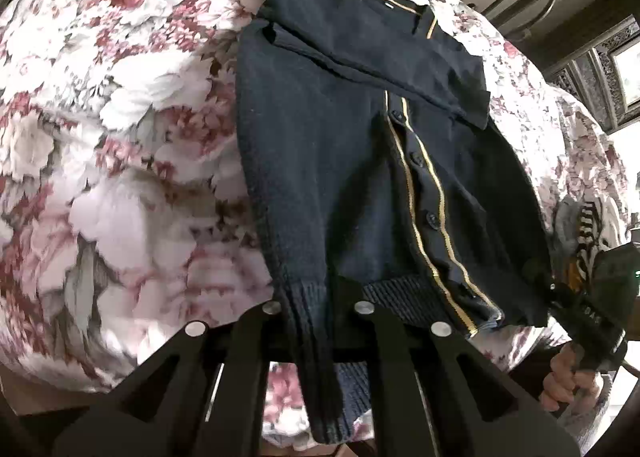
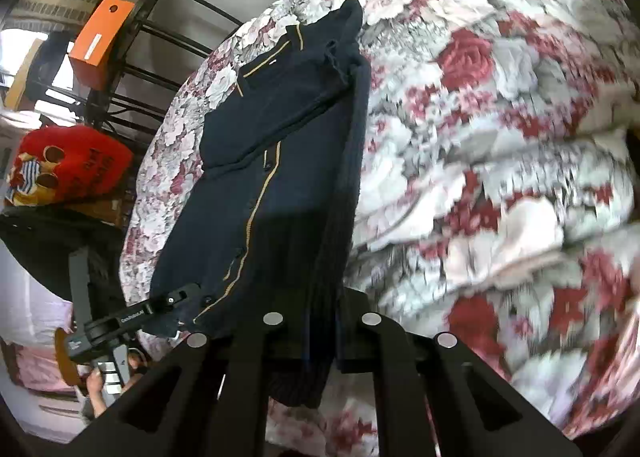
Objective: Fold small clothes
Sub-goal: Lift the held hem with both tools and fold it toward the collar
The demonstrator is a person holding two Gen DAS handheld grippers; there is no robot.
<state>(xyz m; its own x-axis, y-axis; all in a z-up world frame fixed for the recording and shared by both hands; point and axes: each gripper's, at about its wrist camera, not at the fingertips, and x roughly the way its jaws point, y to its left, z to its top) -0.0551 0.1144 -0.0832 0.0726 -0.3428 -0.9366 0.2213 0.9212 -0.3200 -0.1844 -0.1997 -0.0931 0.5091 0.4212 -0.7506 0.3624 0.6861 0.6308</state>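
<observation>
Cardigan, navy with gold stripes along its button band, lies stretched out ahead of both pairs of jaws on a bed covered by a floral spread. Its sleeves are folded across the chest near the collar, at the far end from the jaws. The ribbed hem is the near end, and both grippers have hold of it.

The left gripper has its jaws clenched on the hem at the garment's left corner; a strip of ribbing hangs down between the fingers toward the camera. The right gripper has its jaws pinched on the hem at the opposite corner, with dark ribbed fabric likewise running down between them. The hem between the two grips is raised off the spread.

In the left wrist view the right gripper shows at the far right edge, with a hand wrapped around its handle. In the right wrist view the left gripper shows at lower left, biting the hem beside the gold stripe.

Beyond the bed, left of the right jaws, stand a black metal rack, an orange box and a red cushion.
</observation>
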